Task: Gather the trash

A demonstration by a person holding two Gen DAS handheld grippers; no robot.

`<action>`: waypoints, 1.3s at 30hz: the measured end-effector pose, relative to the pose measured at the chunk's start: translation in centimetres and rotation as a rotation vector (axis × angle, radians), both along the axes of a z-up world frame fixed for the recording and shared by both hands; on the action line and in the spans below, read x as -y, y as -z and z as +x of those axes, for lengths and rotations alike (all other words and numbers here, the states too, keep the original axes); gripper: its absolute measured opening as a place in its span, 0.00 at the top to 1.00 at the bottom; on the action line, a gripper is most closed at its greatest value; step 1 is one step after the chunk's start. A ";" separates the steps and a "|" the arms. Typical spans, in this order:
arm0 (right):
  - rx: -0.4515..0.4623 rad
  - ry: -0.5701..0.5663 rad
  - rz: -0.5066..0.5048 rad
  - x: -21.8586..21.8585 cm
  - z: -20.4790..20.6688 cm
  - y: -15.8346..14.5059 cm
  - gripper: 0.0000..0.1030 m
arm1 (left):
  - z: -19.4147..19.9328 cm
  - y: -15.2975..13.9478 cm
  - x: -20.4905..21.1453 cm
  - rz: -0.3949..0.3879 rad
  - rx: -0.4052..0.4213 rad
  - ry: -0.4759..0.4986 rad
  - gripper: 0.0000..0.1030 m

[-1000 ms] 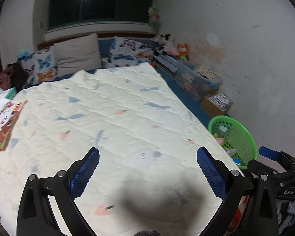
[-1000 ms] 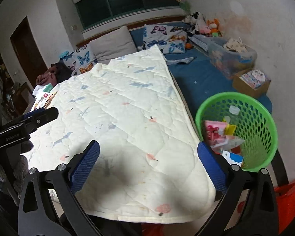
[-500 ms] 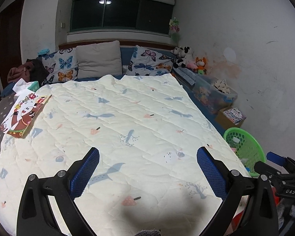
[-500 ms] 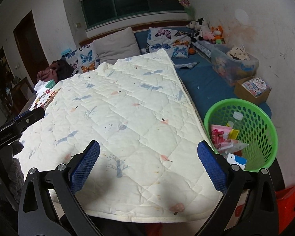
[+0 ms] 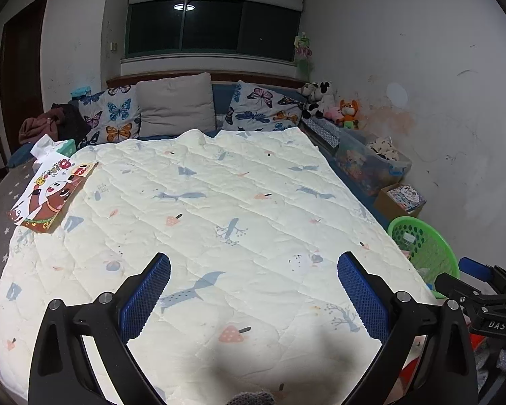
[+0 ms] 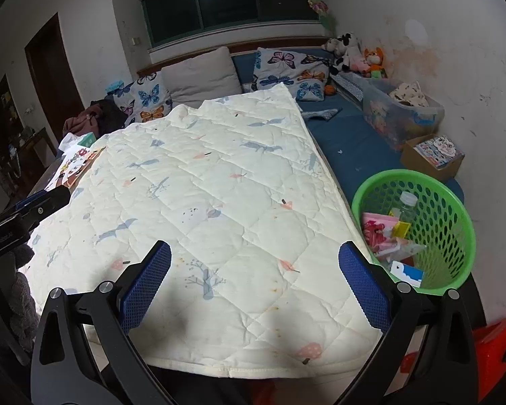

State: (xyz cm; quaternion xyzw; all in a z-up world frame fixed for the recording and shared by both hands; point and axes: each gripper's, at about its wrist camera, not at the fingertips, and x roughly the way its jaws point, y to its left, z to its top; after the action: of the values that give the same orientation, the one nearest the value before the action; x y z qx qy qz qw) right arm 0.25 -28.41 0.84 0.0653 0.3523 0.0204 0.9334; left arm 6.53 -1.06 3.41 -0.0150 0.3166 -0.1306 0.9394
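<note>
Trash (image 6: 393,236) fills green basket (image 6: 455,216) beside quilt-covered bed (image 6: 219,202); left gripper (image 5: 253,298) and right gripper (image 6: 254,287) hover spread wide, empty.

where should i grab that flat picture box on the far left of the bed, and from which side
Take the box by its near short end, coming from the left gripper side. It lies flat on the quilt near the left edge, too wide across its face; thin edges are probably the only hold. Slide one of the jaws under that end, the other on top.
</note>
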 end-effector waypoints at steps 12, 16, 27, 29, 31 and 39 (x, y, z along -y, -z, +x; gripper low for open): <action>0.000 -0.016 -0.002 -0.3 -0.3 0.2 0.04 | -0.3 0.5 -0.5 -0.003 -0.013 0.006 0.07; -0.004 -0.022 -0.010 -0.4 -0.3 0.3 0.04 | -0.2 0.8 -0.8 -0.006 -0.020 0.005 0.07; -0.009 -0.017 -0.014 -0.1 -0.2 0.4 0.04 | -0.1 0.9 -0.6 0.013 -0.017 0.009 0.07; -0.008 -0.017 -0.019 -0.1 -0.3 0.4 0.04 | -0.1 0.9 -0.5 0.014 -0.018 0.014 0.07; -0.009 -0.021 -0.017 0.0 -0.3 0.4 0.04 | -0.1 0.8 -0.3 0.020 -0.014 0.015 0.07; -0.008 -0.024 -0.015 0.1 -0.2 0.6 0.04 | -0.3 0.7 -0.3 0.014 -0.013 0.009 0.07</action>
State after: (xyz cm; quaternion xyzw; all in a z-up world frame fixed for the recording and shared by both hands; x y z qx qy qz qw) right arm 0.01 -28.47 0.25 0.0539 0.3567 0.0289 0.9322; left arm 6.19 -0.79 2.69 -0.0081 0.3235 -0.1326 0.9369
